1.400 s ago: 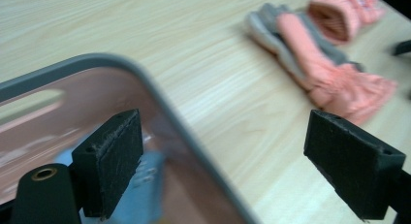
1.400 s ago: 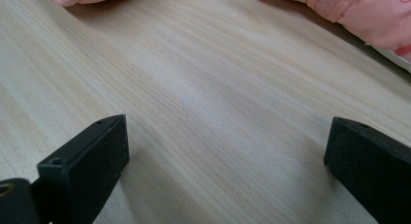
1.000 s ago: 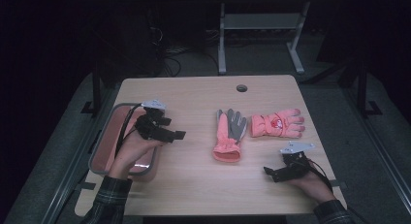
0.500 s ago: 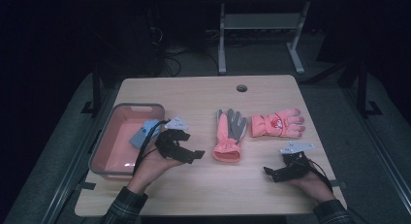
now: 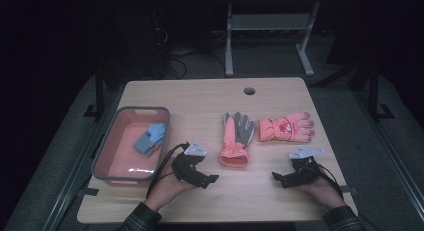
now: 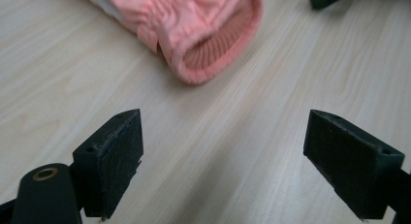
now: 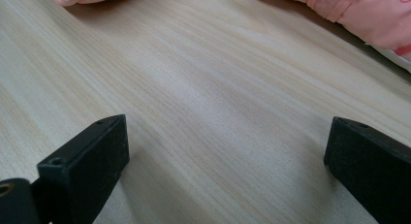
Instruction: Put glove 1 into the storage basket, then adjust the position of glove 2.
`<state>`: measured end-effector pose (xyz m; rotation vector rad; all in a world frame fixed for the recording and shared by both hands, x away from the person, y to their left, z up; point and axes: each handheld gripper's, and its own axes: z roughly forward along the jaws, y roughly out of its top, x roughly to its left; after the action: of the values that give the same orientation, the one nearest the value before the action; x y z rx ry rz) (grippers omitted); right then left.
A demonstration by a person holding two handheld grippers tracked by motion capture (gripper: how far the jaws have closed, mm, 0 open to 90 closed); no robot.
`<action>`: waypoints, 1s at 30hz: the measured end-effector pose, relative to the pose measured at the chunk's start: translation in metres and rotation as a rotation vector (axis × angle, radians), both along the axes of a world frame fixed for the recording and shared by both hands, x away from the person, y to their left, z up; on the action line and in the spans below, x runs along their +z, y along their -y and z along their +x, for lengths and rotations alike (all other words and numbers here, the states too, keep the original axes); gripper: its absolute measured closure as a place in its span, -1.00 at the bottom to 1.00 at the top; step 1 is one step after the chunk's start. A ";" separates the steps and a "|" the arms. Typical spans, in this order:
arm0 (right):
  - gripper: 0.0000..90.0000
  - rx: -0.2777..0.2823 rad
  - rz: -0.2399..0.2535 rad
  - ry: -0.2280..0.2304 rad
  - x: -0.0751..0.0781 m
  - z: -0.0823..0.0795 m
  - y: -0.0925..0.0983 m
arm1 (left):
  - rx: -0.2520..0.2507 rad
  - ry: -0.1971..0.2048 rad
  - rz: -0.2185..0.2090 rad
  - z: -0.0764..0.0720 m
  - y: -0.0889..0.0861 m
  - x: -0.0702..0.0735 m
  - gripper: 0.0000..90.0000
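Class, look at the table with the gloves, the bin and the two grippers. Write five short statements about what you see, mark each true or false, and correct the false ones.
1. A blue glove lies inside the pink bin. True.
2. The left gripper is shut on the orange-and-grey glove. False: its jaws are wide open, short of the glove's cuff.
3. The pink glove lies on the table to the right of the orange-and-grey glove. True.
4. The right gripper holds the pink glove. False: it is open and empty over bare wood.
5. Both orange and pink gloves lie in the bin. False: both are on the table.
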<state>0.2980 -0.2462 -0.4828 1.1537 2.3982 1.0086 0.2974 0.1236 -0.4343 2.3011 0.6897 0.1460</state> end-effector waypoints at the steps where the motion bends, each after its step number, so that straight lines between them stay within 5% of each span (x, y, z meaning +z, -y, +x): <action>1: -0.96 0.000 0.000 0.000 0.000 0.000 0.000 | 0.001 0.002 0.007 -0.002 0.001 -0.004 -0.70; 10: -0.96 -0.001 0.001 0.001 0.000 0.000 0.000 | 0.004 -0.012 0.046 -0.005 -0.002 -0.032 -0.70; 19: -0.94 -0.003 -0.020 -0.023 0.004 0.000 0.001 | -0.040 0.086 0.002 -0.011 -0.013 -0.041 -0.72; 25: -0.52 -0.019 0.040 -0.018 0.022 0.000 -0.001 | -0.050 0.105 -0.021 -0.013 -0.016 -0.043 -0.72; 30: 0.10 0.019 0.052 -0.020 0.035 0.005 -0.012 | -0.049 0.105 -0.018 -0.013 -0.016 -0.043 -0.72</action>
<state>0.3032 -0.2342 -0.4476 1.1665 2.4164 1.0758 0.2845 0.1401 -0.4777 2.2734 0.5786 0.2357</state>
